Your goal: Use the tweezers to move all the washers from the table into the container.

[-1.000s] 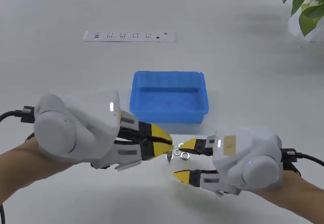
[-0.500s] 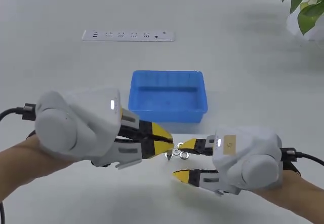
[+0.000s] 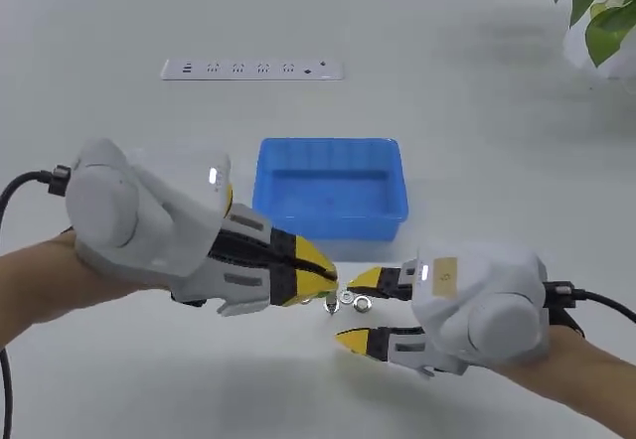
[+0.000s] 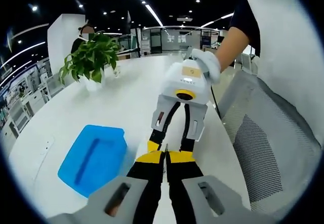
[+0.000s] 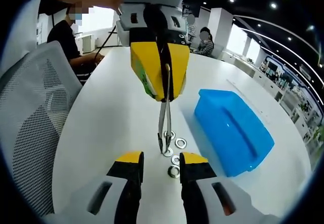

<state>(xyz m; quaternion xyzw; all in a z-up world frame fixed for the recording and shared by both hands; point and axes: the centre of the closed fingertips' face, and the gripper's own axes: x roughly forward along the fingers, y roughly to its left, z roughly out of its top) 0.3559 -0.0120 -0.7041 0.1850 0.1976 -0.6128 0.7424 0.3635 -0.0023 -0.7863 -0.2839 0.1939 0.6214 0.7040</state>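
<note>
A: Right gripper view: left gripper [image 5: 161, 89] clamped on tweezers [image 5: 163, 125], tips at one of the washers [image 5: 180, 143] on the table [image 5: 101, 127].
B: Head view: right gripper [image 3: 353, 310] jaws apart; blue container [image 3: 328, 226] just beyond the washers.

Tweezers [image 5: 164, 125] top hid. in left gripper [image 5: 163, 97]

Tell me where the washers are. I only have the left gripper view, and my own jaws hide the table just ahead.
Observer: About five washers lie clustered on the table, under the tips of the tweezers, beside the blue container.
Operator: Where's the right gripper?
Observer: Its open jaws flank the nearest washer.
Operator: Do the tips hold one?
Observer: They touch down at one washer; whether they pinch it I cannot tell.
</note>
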